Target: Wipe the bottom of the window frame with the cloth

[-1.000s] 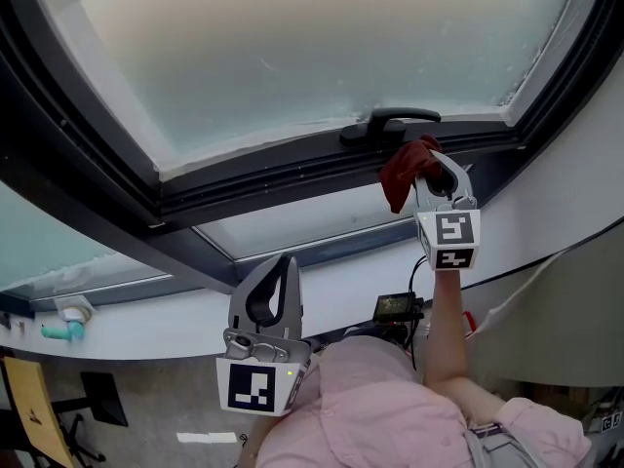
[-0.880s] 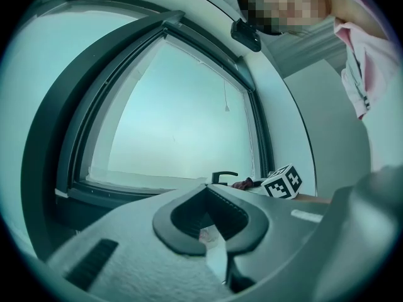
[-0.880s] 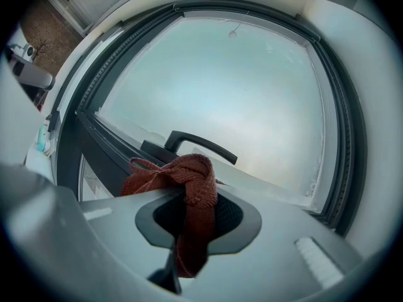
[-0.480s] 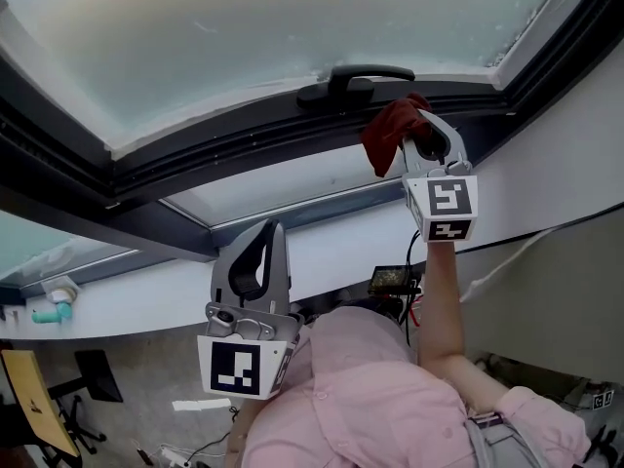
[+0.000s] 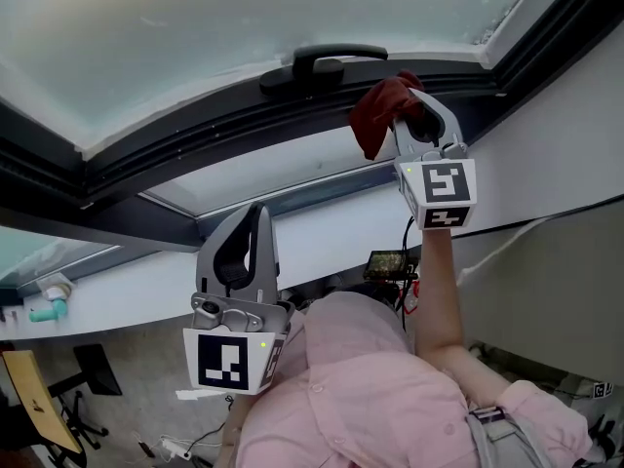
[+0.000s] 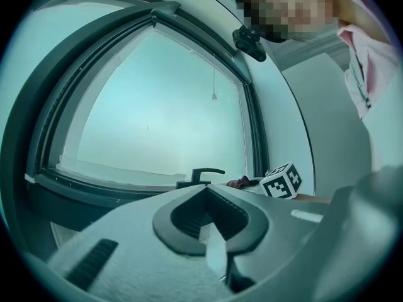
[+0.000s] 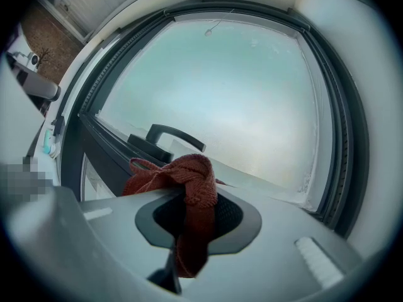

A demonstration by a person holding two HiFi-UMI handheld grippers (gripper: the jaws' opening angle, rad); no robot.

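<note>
My right gripper (image 5: 409,100) is raised to the bottom rail of the dark window frame (image 5: 224,130) and is shut on a red knitted cloth (image 5: 378,110). The cloth (image 7: 182,178) bunches over the jaw tips, just right of the black window handle (image 5: 327,61). In the right gripper view the handle (image 7: 167,137) sits just beyond the cloth. My left gripper (image 5: 242,237) hangs lower, in front of the person's chest, shut with nothing in it. The left gripper view looks over its closed jaws (image 6: 208,190) at the frosted pane, the handle (image 6: 200,175) and the right gripper's marker cube (image 6: 281,181).
A white sill (image 5: 322,237) runs below the frame. A small black device with a cable (image 5: 388,264) sits under it. A teal object (image 5: 44,312) lies far left on the ledge. A white wall (image 5: 546,135) flanks the window at right.
The right gripper with the cloth has moved leftwards along the bottom rail, closer to the handle. The left gripper keeps hanging shut and has moved little.
</note>
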